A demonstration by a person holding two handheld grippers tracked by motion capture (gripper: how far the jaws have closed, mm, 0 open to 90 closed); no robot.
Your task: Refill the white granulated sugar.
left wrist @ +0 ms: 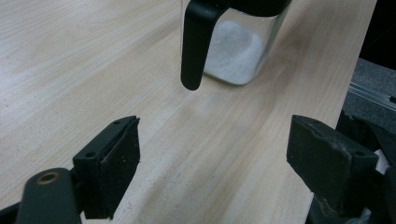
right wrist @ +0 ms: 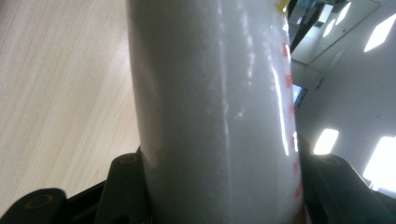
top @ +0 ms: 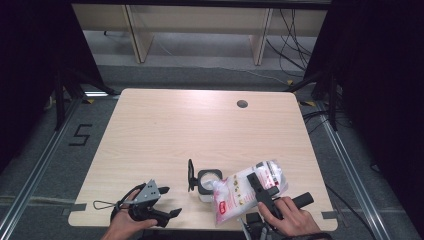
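Both jaws of the right gripper pinch a white plastic bag of granules — tilted over a glass jar; the left gripper gapes empty nearby, on a pale wooden table above grey floor.

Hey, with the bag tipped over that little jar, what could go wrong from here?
1. The bag of white granules, clamped by the right gripper, has its corner over the small glass jar; granules could miss the narrow mouth and land on the table.
2. The left gripper is open and apart from the jar, so a nudge from the bag may tip it.
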